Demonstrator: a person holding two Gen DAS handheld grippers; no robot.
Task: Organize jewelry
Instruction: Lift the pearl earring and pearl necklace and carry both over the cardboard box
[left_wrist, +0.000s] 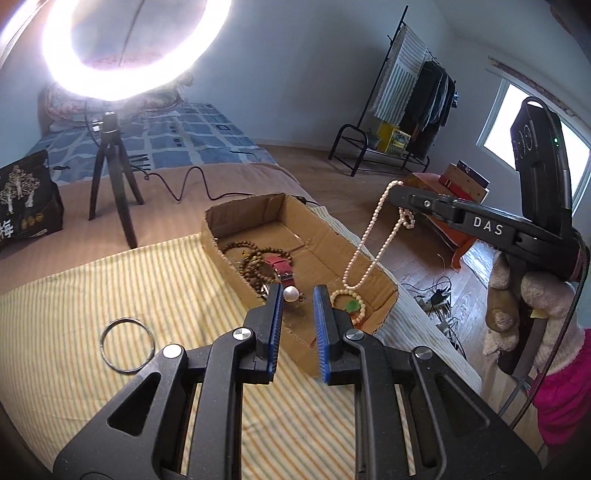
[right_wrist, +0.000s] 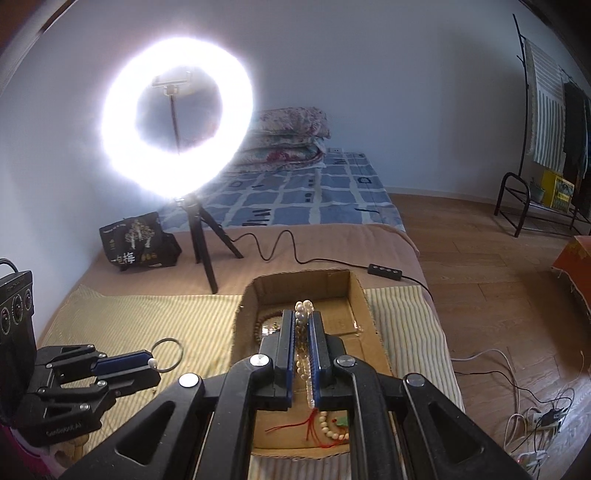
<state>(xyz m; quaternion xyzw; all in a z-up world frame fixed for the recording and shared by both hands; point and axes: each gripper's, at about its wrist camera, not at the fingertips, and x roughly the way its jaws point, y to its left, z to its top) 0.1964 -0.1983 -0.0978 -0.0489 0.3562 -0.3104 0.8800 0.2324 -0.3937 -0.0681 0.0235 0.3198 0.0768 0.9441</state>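
A shallow cardboard box (left_wrist: 236, 258) (right_wrist: 364, 306) sits on the striped cloth and holds brown bead strands (left_wrist: 255, 258), a red strap (left_wrist: 282, 267) and a white bead bracelet with a green piece (left_wrist: 351, 304) (right_wrist: 338, 424). My right gripper (left_wrist: 397, 190) (right_wrist: 303, 317) is shut on a pearl necklace (left_wrist: 364, 254) (right_wrist: 304, 308), which hangs in a loop over the box. My left gripper (left_wrist: 298, 295) (right_wrist: 149, 365) is open just in front of the box's near wall. A large white pearl (left_wrist: 290, 294) (right_wrist: 151, 363) sits against its left finger.
A dark metal ring (left_wrist: 127, 341) (right_wrist: 168, 354) lies on the striped cloth (left_wrist: 110, 295) left of the box. A lit ring light on a tripod (left_wrist: 110, 166) (right_wrist: 203, 240) and a black bag (left_wrist: 26, 199) stand behind. Its cable (right_wrist: 295, 254) runs past the box. The bed edge drops to the floor at right.
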